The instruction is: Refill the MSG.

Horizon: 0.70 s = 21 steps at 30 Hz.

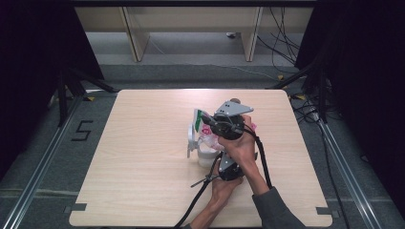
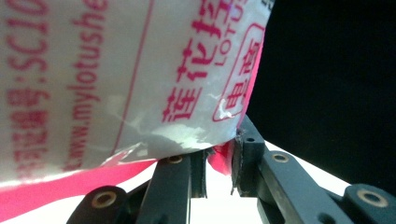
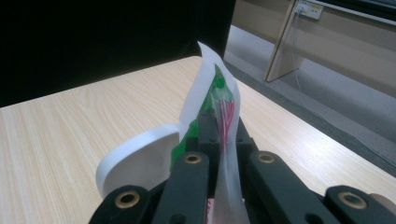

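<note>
Near the middle of the tabletop point(image 1: 143, 143), the right hand-held gripper point(image 1: 206, 119) is pinching the top of the packet point(image 1: 208, 136) at about 12 o'clock, while the left hand-held gripper point(image 2: 219, 161) is clamping its pink lower corner at 6 o'clock, above the white cup point(image 1: 203, 153).

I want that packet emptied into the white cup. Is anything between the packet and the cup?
Nothing visible. Both grippers hold the packet right above the white cup: the right gripper pinches its top, the left gripper its lower edge.
</note>
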Each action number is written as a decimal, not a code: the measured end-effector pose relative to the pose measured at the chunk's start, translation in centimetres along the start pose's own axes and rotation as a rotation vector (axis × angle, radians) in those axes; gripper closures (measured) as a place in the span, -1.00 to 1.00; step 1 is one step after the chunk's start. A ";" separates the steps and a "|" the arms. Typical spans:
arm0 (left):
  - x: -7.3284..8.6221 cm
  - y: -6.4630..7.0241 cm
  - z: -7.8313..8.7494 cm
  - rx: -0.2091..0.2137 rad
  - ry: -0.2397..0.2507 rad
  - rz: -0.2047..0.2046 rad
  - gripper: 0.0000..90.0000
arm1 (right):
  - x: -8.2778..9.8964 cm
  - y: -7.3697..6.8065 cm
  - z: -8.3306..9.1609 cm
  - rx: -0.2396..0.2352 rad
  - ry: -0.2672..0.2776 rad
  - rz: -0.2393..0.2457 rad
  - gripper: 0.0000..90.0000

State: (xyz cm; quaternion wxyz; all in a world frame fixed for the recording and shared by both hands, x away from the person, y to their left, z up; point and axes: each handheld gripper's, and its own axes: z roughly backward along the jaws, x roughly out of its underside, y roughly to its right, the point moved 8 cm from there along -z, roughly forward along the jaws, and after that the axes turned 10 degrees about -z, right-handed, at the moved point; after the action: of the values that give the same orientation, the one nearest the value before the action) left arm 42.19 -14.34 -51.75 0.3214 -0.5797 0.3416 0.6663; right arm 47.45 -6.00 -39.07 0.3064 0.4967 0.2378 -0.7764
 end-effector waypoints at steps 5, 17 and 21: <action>0.0 0.0 0.0 0.000 0.000 -0.001 0.73 | 0.1 -0.1 0.0 -0.017 -0.023 -0.001 0.97; -0.1 0.0 0.0 -0.013 0.008 -0.021 0.73 | -0.1 0.0 0.0 -0.019 -0.022 -0.003 0.97; -0.2 0.1 0.0 -0.013 0.015 -0.024 0.73 | -0.2 -0.2 0.2 -0.028 -0.028 -0.003 0.97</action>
State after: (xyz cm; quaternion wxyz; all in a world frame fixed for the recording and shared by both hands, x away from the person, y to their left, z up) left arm 42.13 -14.37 -51.54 0.3231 -0.5908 0.3328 0.6602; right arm 47.20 -5.95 -38.78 0.3151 0.4812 0.2451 -0.7804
